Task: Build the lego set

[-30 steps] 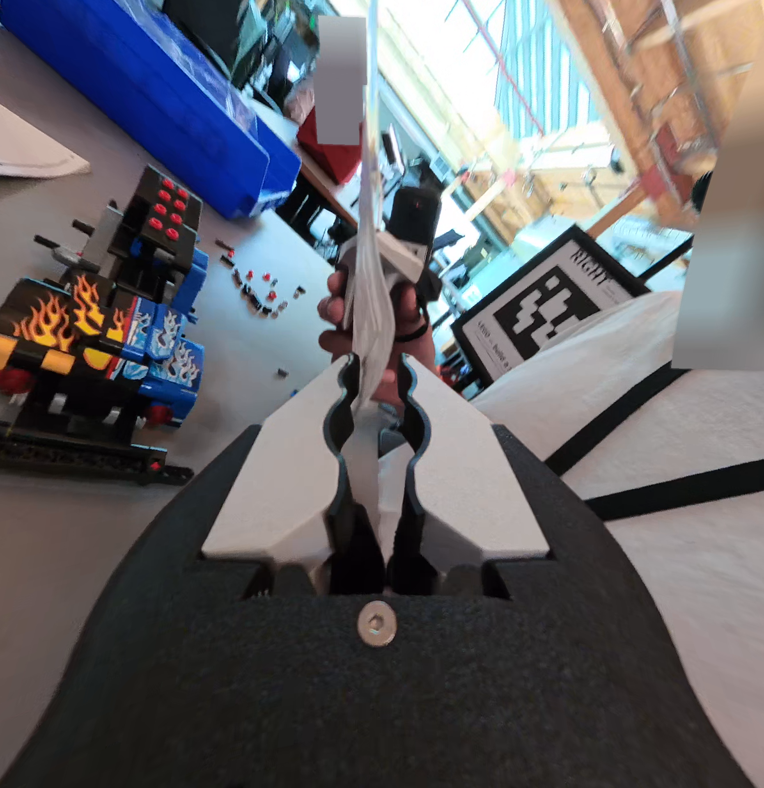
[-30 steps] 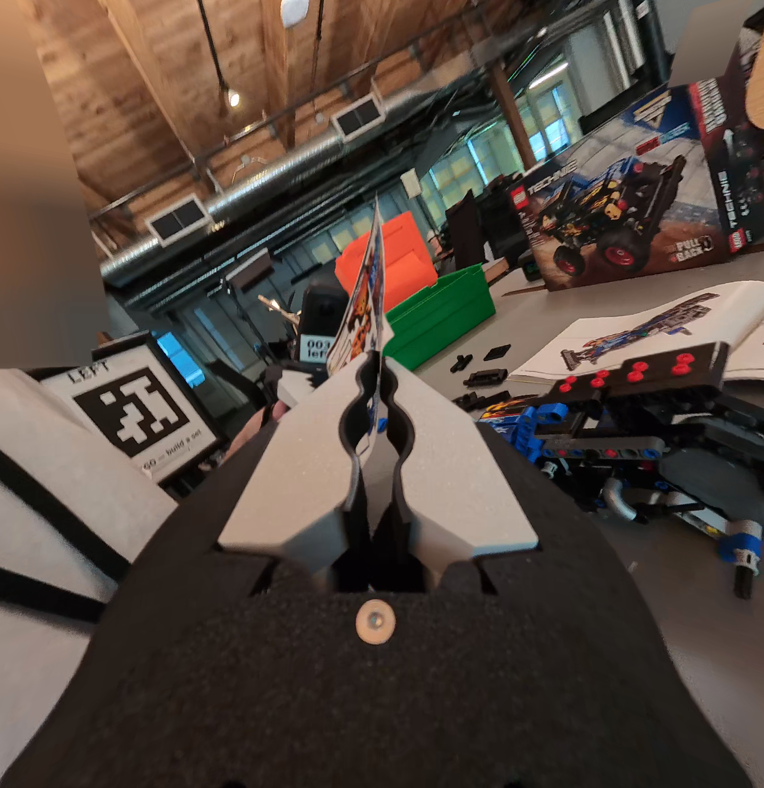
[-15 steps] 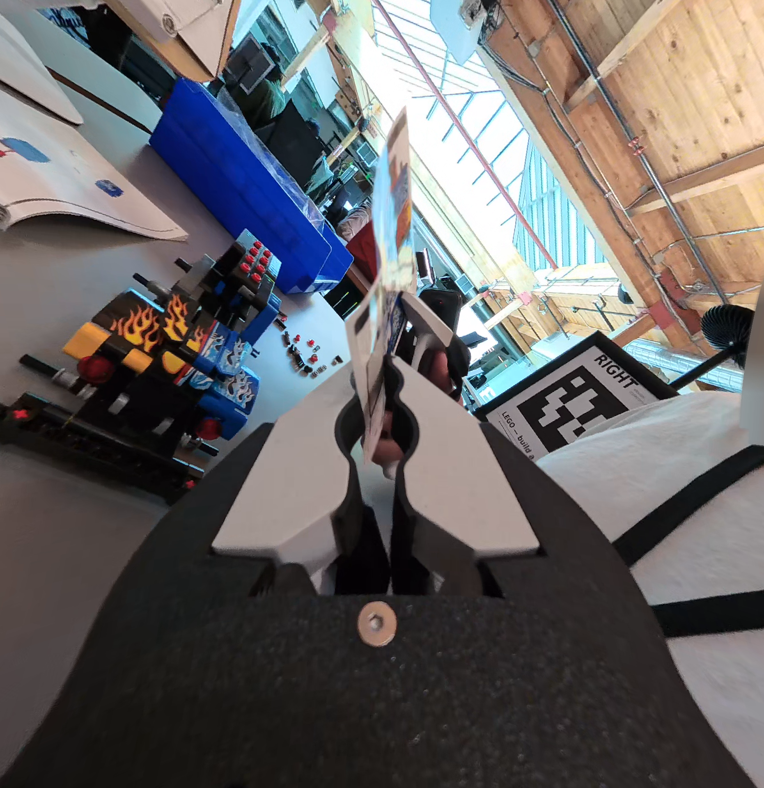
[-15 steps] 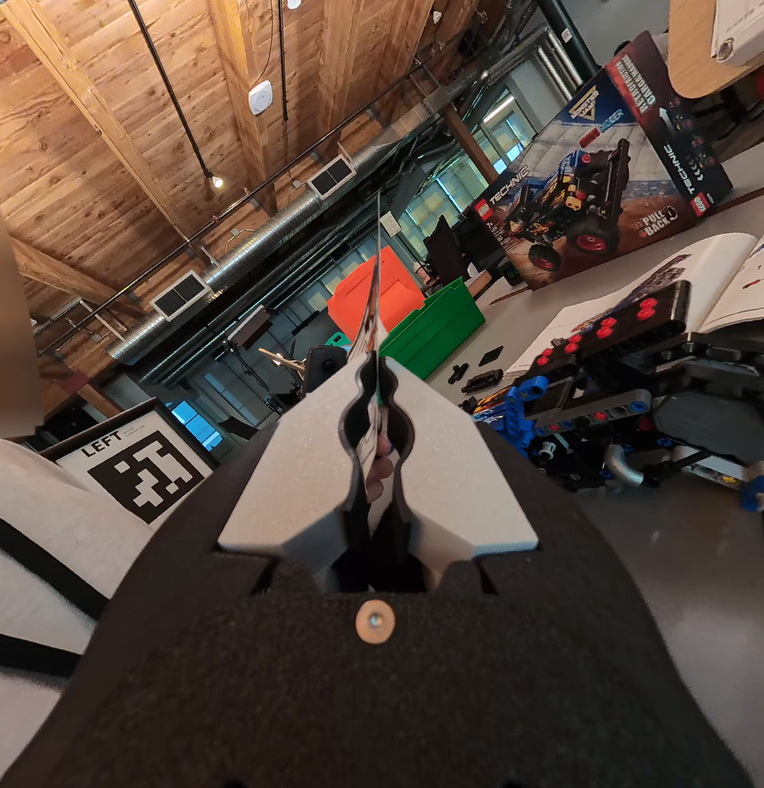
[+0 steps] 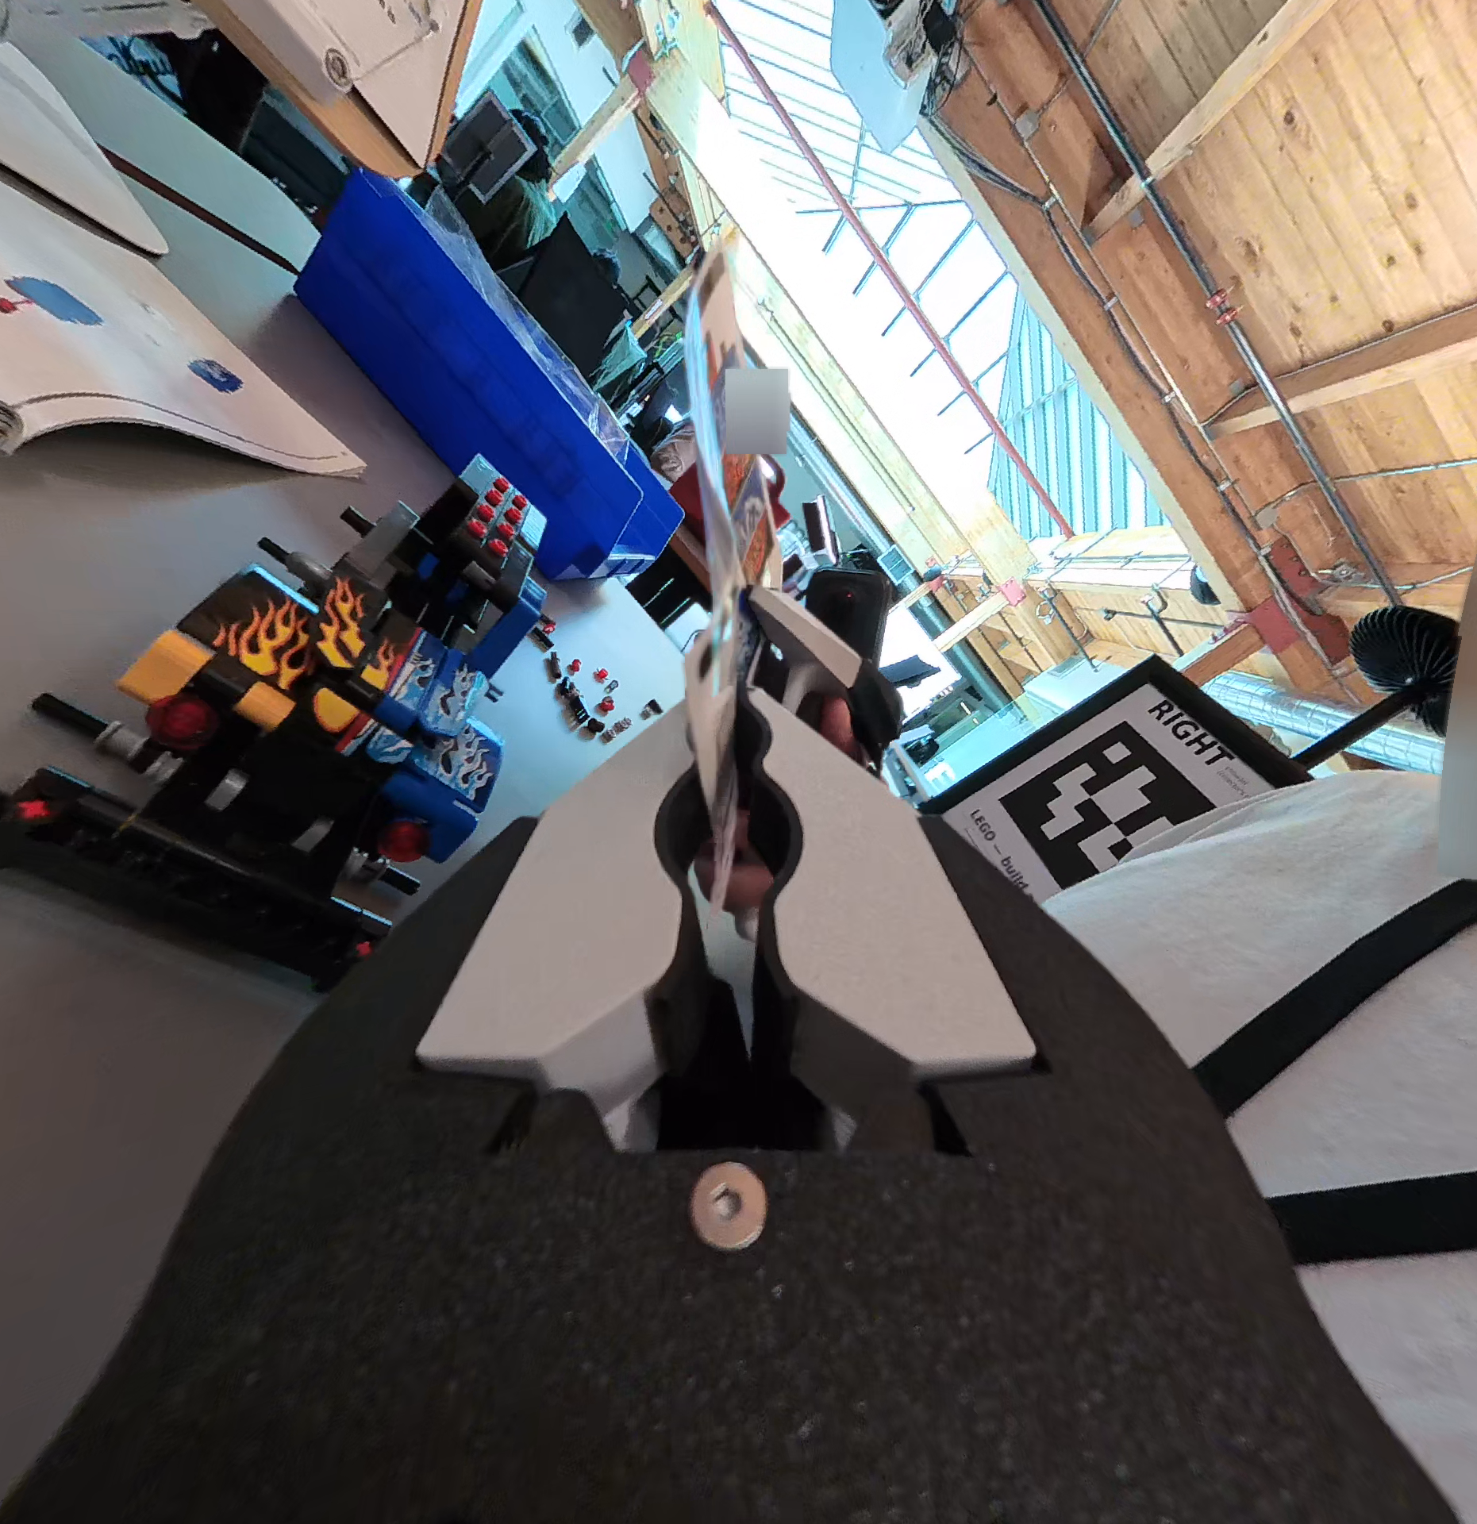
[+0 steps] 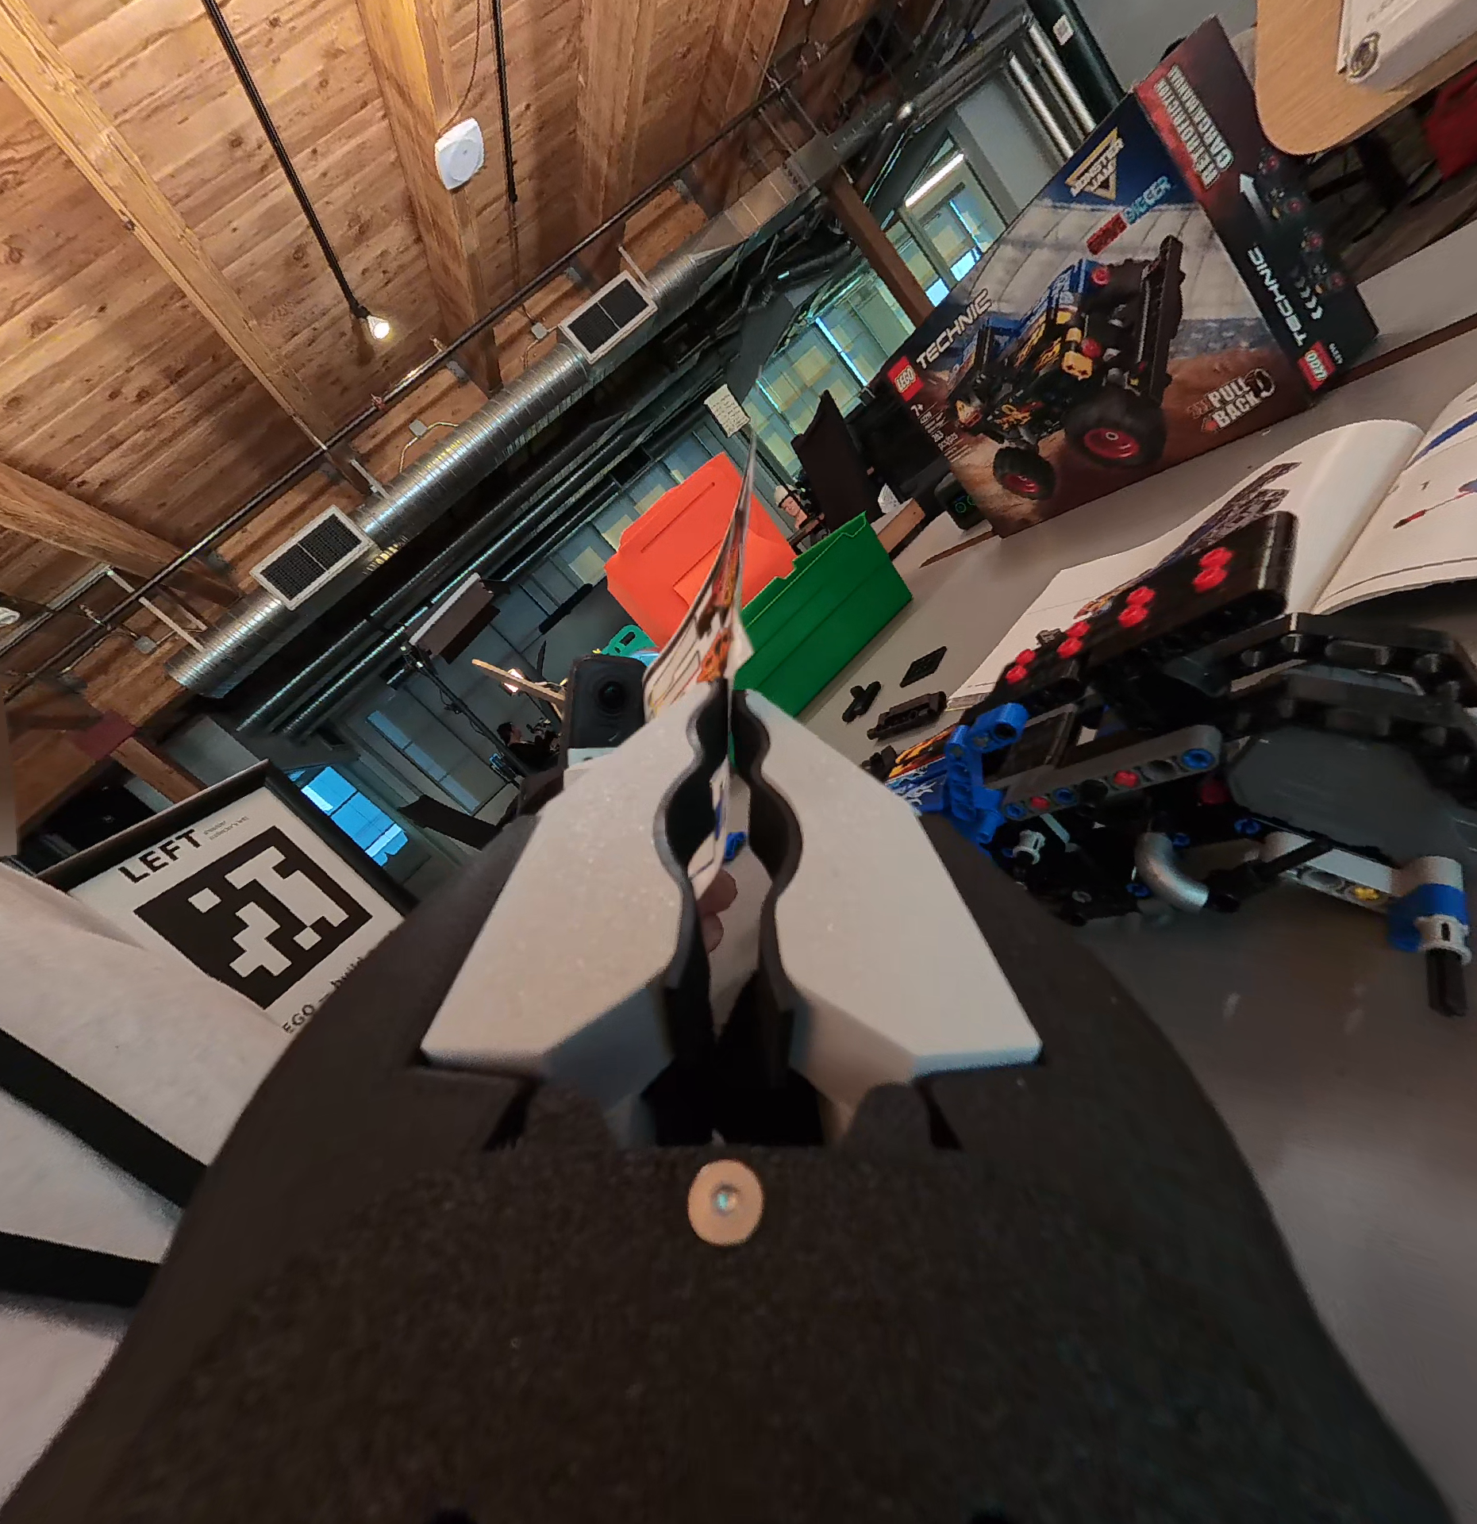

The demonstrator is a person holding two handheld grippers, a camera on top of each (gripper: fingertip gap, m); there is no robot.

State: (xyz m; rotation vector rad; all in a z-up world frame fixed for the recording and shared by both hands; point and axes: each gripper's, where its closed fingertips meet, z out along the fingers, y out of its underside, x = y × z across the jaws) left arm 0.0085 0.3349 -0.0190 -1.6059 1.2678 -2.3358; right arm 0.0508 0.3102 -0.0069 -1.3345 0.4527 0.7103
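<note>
I see the sticker sheet standing edge-on and upright, pinched between the tips of my left gripper and, from the other side, my right gripper; it is printed with orange, blue and black shapes and bends slightly above the tips. The half-built truck lies on its side on the table, left of my left tool, with flame-patterned black, yellow and blue panels and red pins.
</note>
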